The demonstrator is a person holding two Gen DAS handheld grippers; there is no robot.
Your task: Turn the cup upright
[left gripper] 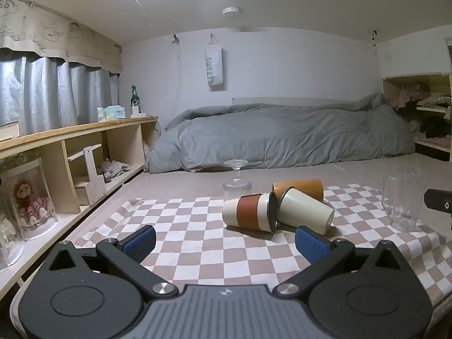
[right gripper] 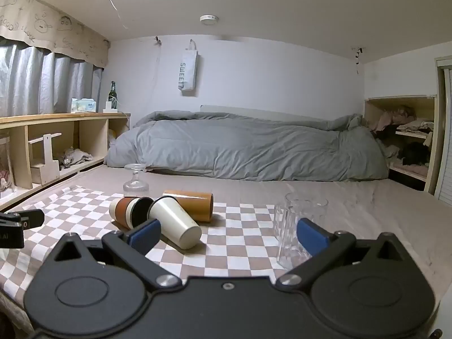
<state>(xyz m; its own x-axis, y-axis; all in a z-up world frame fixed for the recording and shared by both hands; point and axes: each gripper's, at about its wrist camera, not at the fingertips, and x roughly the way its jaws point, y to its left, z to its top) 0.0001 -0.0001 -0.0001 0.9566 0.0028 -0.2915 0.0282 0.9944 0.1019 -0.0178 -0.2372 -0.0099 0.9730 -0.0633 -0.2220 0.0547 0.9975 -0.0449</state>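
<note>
On the beige-and-white checkered cloth (left gripper: 197, 243), three cups lie tipped together: a cream cup with a rust-brown sleeve and dark lid (left gripper: 250, 216), a plain cream tapered cup (left gripper: 306, 214) and an orange-tan cylindrical cup (left gripper: 299, 189). They look light, stiff and smooth, likely to roll; the banded cup's sleeve seems the surest place to pinch. Both the left gripper (left gripper: 226, 243) and right gripper (right gripper: 228, 233) hang spread wide, holding nothing. A white hanging bag (right gripper: 188, 70) on the wall reads "SWEET".

Grey duvet (left gripper: 282, 135), green bottle (left gripper: 134, 95)
</note>
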